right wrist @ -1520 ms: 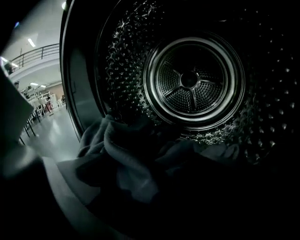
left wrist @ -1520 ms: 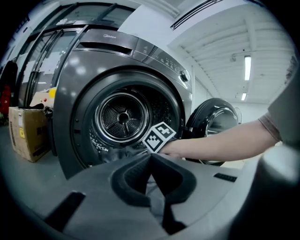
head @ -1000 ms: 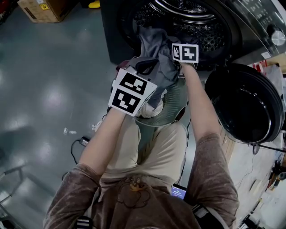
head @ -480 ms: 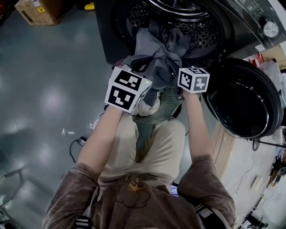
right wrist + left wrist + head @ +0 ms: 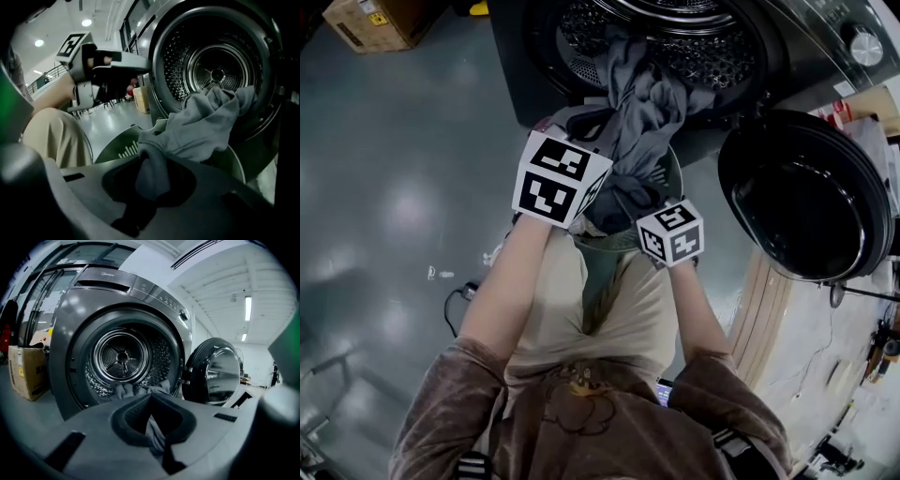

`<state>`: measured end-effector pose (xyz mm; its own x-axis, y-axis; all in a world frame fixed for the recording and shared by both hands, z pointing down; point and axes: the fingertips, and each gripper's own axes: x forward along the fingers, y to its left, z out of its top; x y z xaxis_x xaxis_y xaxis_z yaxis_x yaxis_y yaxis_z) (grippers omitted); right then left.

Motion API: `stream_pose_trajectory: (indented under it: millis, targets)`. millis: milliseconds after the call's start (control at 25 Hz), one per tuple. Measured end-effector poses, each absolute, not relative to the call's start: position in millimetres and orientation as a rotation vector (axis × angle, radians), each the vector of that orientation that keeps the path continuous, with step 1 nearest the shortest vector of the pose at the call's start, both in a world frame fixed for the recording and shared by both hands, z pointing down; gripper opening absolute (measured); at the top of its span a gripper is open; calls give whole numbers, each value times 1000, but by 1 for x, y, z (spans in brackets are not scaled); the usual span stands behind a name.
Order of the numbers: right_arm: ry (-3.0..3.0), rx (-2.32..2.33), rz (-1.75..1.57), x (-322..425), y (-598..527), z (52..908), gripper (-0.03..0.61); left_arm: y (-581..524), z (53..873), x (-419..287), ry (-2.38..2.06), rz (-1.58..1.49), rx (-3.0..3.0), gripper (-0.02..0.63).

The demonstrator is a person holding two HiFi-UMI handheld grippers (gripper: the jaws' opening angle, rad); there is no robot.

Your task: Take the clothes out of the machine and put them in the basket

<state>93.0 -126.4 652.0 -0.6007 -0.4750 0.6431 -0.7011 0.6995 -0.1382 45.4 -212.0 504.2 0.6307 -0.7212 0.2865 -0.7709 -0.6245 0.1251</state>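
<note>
**Fingers [image 5: 79,201] pinch grey cloth on both grippers**

On the right gripper [image 5: 151,185] the jaws have just been closing and now squeeze a bunched fold of the garment [image 5: 642,103]. The left gripper [image 5: 155,434] clamps a thinner strip of grey cloth. Plain grey, soft and crumpled, the garment trails from the drum [image 5: 712,42] opening down over the round green basket [image 5: 673,178], beside the open door [image 5: 806,202].

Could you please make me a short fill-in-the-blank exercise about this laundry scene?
The grey garment stretches from the ____ of the machine to the basket.
The machine's door stands ____.
The left gripper is shut on the ____.
A cardboard ____ sits on the floor left of the machine.
Missing words: drum; open; garment; box.
</note>
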Motion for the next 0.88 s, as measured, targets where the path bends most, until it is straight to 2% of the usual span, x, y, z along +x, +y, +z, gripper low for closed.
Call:
stream_pose_trajectory:
  millis: [80, 200, 320, 480, 520, 600, 680, 880]
  targets:
    - [-2308, 929, 480, 92, -117, 656, 79, -212, 504, 45, -1220, 305, 2617, 3]
    - [-2322, 1002, 473, 96, -121, 646, 197, -211, 502, 44, -1220, 302, 2619, 3]
    - [-2383, 1087, 436, 104, -147, 619, 208, -210, 501, 44, -1220, 301, 2623, 3]
    - [-2404, 1217, 321, 123, -211, 584, 291, -209, 500, 48, -1211, 290, 2625, 3]
    - [-2409, 1240, 290, 124, -229, 575, 293, -208, 500, 48, -1209, 292, 2627, 3]
    - [-2405, 1276, 237, 124, -268, 562, 347, -208, 500, 48, -1208, 299, 2630, 3]
    - [-2358, 1303, 221, 126, -302, 561, 401, -207, 499, 48, -1209, 298, 2629, 3]
    - [-2178, 1278, 225, 133, -361, 589, 460, -205, 499, 46, -1200, 301, 2631, 3]
